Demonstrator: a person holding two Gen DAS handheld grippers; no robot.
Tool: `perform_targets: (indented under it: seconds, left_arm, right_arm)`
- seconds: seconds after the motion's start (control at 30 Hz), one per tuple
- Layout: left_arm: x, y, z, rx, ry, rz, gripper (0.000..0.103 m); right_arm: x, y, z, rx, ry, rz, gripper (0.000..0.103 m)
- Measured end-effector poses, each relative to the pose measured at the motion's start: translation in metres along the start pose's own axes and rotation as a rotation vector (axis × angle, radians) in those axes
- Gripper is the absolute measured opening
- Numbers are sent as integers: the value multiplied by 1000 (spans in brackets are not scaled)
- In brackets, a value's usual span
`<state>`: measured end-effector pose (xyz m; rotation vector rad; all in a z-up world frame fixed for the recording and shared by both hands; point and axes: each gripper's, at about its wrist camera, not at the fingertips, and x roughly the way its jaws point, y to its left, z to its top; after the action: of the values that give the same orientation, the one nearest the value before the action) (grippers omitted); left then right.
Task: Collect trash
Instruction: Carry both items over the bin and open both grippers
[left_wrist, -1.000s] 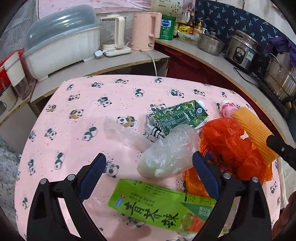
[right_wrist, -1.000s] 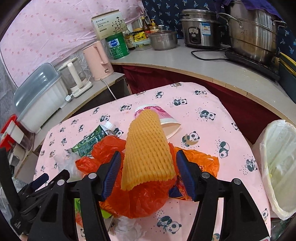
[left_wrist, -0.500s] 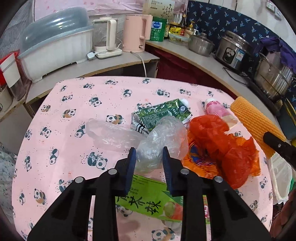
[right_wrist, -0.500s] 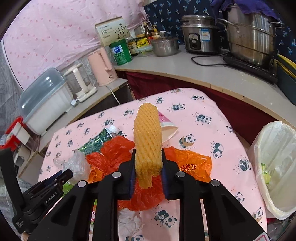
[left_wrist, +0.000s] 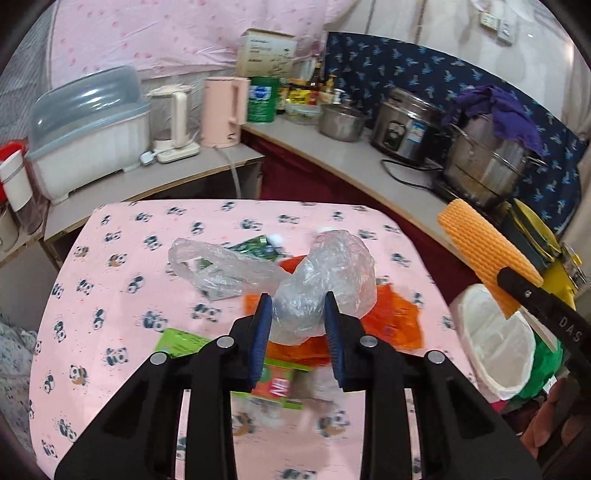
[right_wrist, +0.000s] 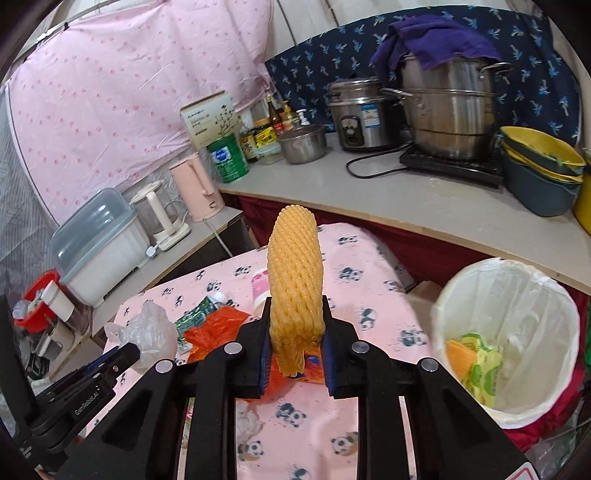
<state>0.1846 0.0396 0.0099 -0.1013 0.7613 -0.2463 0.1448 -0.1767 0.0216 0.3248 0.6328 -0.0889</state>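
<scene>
Two pieces of trash are in hand: left tool clamped on a clear plastic bag, right tool clamped on a yellow foam net. Lined bin, at four o'clock of the table, already holds wrappers. Orange bag, green cartons and what may be a cup remain.

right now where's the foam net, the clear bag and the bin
foam net (right_wrist: 295, 280), right wrist view, middle of its ribbed side
clear bag (left_wrist: 325, 273), left wrist view, crumpled middle
bin (right_wrist: 450, 295), right wrist view, left rim
</scene>
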Motion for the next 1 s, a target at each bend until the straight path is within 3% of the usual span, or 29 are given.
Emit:
perform_targets:
  seconds: [0.47,1.0]
  left_arm:
    - [7,-146,-22,178,40,-156,28]
    - [48,-266,-55,339,141,-257,28]
  right_arm:
    - [-62,-119,-11,135,-61,-143,21]
    - [-89,-226,-43,280,-50,-273,21]
